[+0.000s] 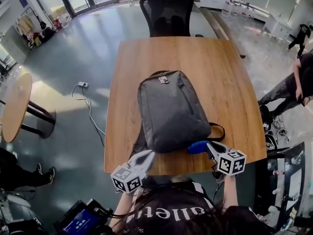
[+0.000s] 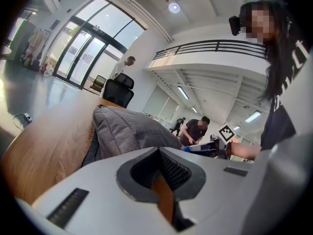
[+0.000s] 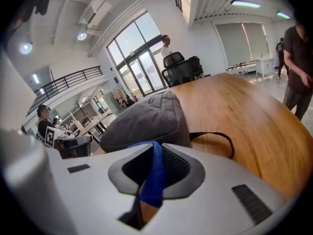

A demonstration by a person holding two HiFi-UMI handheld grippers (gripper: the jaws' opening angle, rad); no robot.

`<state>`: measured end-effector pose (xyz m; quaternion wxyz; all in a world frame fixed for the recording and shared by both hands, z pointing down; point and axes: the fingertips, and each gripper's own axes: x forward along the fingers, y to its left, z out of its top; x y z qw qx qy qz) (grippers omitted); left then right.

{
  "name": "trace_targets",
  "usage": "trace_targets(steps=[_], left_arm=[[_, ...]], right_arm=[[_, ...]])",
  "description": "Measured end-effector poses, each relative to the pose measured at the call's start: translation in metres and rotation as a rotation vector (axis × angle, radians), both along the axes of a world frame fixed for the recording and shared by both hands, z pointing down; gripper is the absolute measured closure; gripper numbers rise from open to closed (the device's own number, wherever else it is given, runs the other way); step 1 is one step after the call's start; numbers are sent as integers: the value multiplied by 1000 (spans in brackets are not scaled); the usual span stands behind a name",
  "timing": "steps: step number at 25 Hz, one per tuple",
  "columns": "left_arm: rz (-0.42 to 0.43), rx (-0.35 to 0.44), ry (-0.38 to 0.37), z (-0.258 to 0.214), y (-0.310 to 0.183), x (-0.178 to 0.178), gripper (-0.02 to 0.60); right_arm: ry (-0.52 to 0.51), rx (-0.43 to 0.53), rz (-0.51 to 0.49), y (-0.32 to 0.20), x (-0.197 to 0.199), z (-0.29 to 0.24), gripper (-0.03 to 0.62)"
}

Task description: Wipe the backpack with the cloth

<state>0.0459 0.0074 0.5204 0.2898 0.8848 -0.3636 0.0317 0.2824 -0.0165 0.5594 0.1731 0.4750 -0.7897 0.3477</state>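
Right gripper (image 1: 210,148) pinches cloth (image 1: 195,147) beside backpack (image 1: 171,111)

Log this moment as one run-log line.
right hand-held gripper: shut on cloth, at backpack near edge | left hand-held gripper: shut, empty | backpack: flat on table

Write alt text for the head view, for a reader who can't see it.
A grey backpack lies flat on a wooden table, seen from above. At its near edge, the right tongs pinch a blue cloth, and the left tongs are shut and empty. An office chair stands at the far end.
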Motion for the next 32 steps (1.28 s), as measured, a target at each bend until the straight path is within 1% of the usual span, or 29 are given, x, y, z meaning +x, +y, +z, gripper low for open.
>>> trace_targets(steps=[7,12,15,22,32], left_arm=[[-38,3,-11,2,-2,2,580],[-73,-4,-21,4,3,-6,580],[-96,-11,-34,5,6,-15,580],[-138,-16,-46,2,1,-34,580],[-135,-31,-39,4,-27,-51,580]], right_arm=[[42,9,105,-14,64,2,533],[98,6,154,-20,100,8,533],[111,9,165,-29,112,6,533],[128,11,83,-60,96,5,533],[27,-18,32,-94,49,-1,533]])
